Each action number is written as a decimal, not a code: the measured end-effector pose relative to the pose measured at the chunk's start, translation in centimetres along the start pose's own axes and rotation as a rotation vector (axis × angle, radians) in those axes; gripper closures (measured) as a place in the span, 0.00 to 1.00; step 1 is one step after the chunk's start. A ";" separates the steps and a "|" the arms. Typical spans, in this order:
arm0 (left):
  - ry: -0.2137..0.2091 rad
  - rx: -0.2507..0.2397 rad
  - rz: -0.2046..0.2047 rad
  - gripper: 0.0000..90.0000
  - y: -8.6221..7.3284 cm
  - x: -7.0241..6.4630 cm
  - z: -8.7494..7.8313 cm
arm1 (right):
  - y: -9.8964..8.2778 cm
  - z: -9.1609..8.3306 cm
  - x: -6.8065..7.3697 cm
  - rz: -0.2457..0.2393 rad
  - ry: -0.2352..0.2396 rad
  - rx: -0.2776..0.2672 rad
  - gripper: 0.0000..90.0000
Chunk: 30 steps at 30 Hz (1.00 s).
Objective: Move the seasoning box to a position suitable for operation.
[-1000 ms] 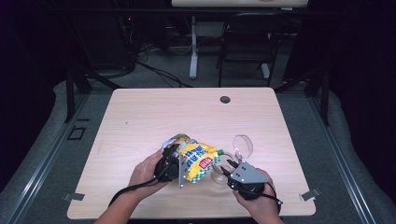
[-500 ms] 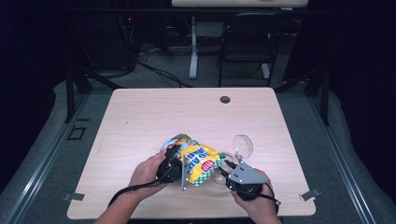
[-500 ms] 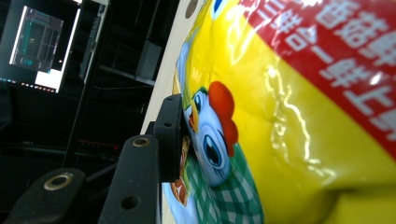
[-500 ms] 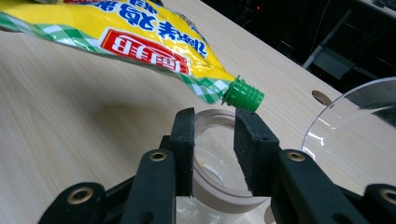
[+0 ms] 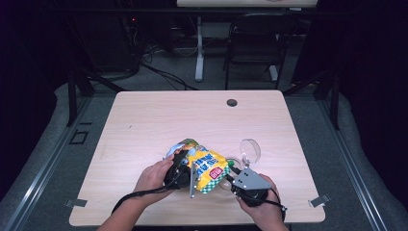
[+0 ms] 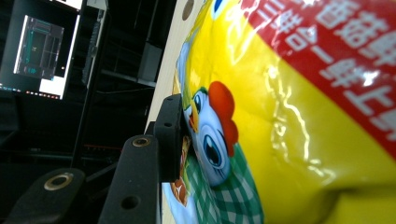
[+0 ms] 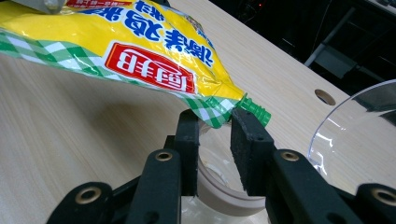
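1. Nearest the person, the right gripper [image 5: 230, 177] sits at the table's front edge, its grey three-cornered plate on top, held in the person's right hand [image 5: 260, 209].
2. In the right gripper view its jaws have just been closing; between them lie the corner of the yellow seasoning pouch [image 7: 140, 51] below its green spout [image 7: 254, 111] and the rim of a clear jar [image 7: 224, 189]. Whether the pads press on either cannot be told.
3. The left gripper [image 5: 185, 168] is just beside it, in the left hand [image 5: 154, 177]. In the left gripper view one black jaw lies flat against the pouch [image 6: 289, 116] by the printed chicken; the other jaw is hidden behind the bag, and the pouch is held off the table.
4. The pouch [image 5: 204, 166] hangs tilted between the two grippers, above the front middle of the wooden table [image 5: 159, 120], with the spout end toward the right gripper.
5. Just beyond the right gripper a clear round lid [image 5: 250, 149] stands on edge on the table.
6. Far back, a dark cable hole [image 5: 232, 102] marks the table's rear edge.
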<state>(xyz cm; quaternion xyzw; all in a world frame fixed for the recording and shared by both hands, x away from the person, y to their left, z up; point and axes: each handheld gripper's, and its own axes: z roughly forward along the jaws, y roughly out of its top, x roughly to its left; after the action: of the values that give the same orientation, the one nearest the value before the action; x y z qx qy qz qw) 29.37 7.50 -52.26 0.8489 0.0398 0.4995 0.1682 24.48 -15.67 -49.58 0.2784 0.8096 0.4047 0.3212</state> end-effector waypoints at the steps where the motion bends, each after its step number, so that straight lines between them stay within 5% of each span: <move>1: 0.002 -0.003 -0.001 0.69 0.0 -0.1 0.0 | 0.0 0.0 0.0 0.002 -0.001 0.000 0.81; 20: 0.032 0.014 0.063 0.69 0.4 0.0 -0.2 | -0.2 0.2 -0.1 0.032 0.006 0.000 0.85; 30: 0.057 0.022 0.092 0.69 0.4 0.0 -0.3 | -0.2 0.4 0.2 -0.006 -0.011 0.010 0.87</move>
<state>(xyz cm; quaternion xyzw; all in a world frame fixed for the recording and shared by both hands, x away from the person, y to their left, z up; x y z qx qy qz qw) 29.11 7.14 -52.00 0.8371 0.0111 0.5302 0.1346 24.59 -15.45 -49.98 0.2796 0.8109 0.3980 0.3253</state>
